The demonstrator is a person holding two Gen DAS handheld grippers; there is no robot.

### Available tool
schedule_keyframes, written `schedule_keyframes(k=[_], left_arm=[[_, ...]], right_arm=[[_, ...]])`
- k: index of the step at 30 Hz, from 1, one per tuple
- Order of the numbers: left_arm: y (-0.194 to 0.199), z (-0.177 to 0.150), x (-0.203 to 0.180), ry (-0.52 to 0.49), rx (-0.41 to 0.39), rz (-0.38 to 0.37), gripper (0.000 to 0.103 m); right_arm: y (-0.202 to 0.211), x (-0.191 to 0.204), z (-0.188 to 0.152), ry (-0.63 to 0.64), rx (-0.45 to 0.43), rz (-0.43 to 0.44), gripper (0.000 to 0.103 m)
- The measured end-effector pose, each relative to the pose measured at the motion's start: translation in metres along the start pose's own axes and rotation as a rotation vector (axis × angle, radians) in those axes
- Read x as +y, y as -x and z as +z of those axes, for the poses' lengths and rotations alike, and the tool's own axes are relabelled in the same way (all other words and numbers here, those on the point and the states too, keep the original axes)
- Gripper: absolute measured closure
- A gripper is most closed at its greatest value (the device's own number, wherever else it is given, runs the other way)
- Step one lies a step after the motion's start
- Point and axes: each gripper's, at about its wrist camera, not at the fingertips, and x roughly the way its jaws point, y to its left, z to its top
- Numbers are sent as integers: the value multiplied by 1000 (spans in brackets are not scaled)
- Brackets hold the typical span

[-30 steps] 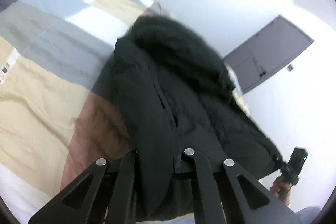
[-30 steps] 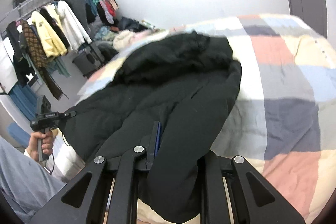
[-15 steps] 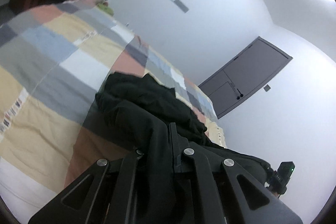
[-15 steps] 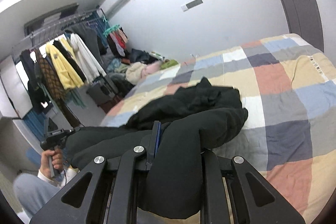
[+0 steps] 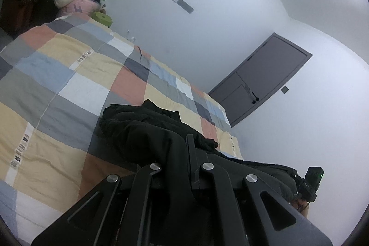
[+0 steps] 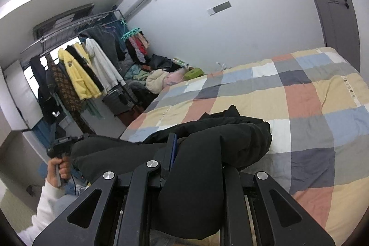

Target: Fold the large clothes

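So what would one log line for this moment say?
item: bulky black padded coat | left tongs: shut on coat | right tongs: shut on coat | coat's near edge raised, far end on pastel checked bedspread

Black padded coat [image 5: 147,130]: plain, no print, matte. Checked quilt cover on bed [image 5: 76,75]: blocks of cream-yellow, salmon pink, pale blue, mid grey, dark slate & white; narrow white strips w/ small dark lettering. Both black metal gripper frames [image 6: 191,204] have silver rivets; a thin blue edge shows on one right finger [image 6: 173,149]. Walls white. Grey-mauve flat door [image 5: 260,82], black handle. Clothes on grey metal rack [image 6: 76,22]: bright yellow hooded robe [image 6: 76,75], white robe [image 6: 101,66], brown-black houndstooth coat [image 6: 62,87], dark greys, some red & pink further back. Lime-green box [image 6: 194,72] near wall. Person's white sleeve [image 6: 43,204].
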Motion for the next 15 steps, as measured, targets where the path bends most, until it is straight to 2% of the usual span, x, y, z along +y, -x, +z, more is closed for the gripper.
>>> schedule_keyframes(k=[8,11,15], left_arm=[[25,-2,-11,-44,94,31,98],[22,-5,-9,-35,133,46,98],[4,4,3,16,174,46,98]], right_arm=[[20,21,-20,10,85,0,90],[19,19,-24,-33,108,-8,90],[3,7,-12,-87,125,-8,90]])
